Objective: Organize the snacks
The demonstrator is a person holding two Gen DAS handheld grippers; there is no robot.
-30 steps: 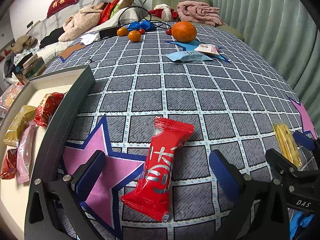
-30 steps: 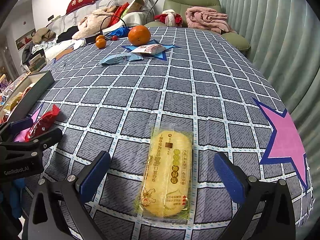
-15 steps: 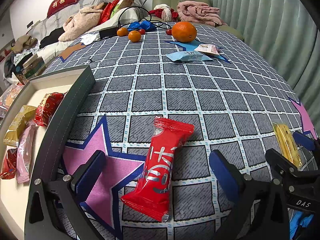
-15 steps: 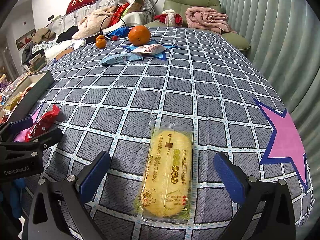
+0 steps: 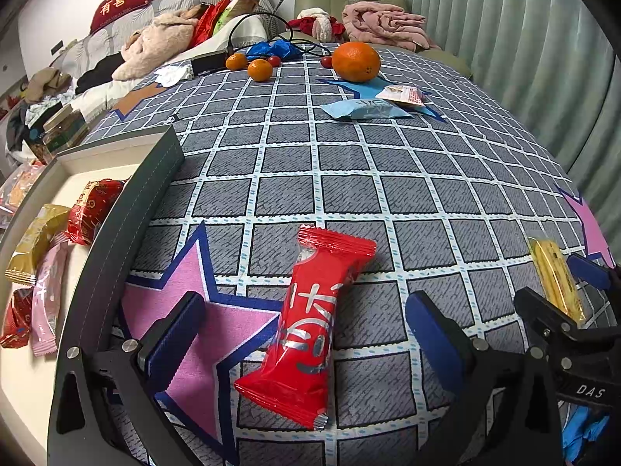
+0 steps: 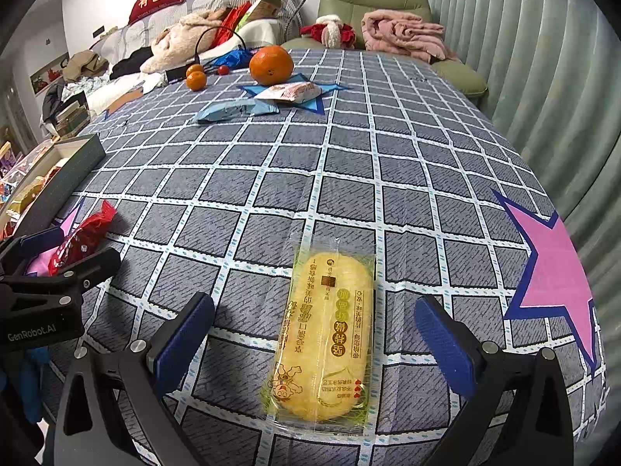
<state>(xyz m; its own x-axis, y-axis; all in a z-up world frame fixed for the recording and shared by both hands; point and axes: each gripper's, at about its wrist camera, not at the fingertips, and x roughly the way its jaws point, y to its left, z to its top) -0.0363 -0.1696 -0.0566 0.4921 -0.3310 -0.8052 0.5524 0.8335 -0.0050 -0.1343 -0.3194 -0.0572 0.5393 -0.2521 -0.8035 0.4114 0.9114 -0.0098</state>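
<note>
**Q:** so where's each gripper sitting right now?

**A:** I've got the left gripper (image 5: pixel 306 345) low over the checked tablecloth (image 5: pixel 349 178), jaws spread wide with the red snack pack (image 5: pixel 310 326) lying between the blue pads (image 5: pixel 174 338), neither pad touching it. The pack lies partly on the pink star print (image 5: pixel 194 334), just right of the grey box (image 5: pixel 128 225), tilted with its top end leaning away from the box. My right gripper (image 6: pixel 314 345) is posed the same way: low, pointing forward, jaws wide apart on either side of the yellow cake pack (image 6: pixel 326 334), no contact. That pack lies flat on the cloth, well right of the box (image 6: pixel 66 178).

**Q:** anything one cam gets that the other doesn't?

**A:** Yeah. The left wrist cam looks straight into the box, so I can see what's already in there: a red pack (image 5: pixel 93 209), a gold one (image 5: pixel 35 240), a pink one (image 5: pixel 48 291) and another red one (image 5: pixel 15 318) at the edge. The right cam only catches the box's far corner and wall. The right cam gives the full face of the yellow pack though; on the left cam it's just a thin sliver (image 5: pixel 555 275) behind the other gripper's finger. Both cams show the big orange (image 6: pixel 271 65), the light blue pack (image 6: pixel 233 110) and white-pink pack (image 6: pixel 291 91) far beyond the box.
</note>
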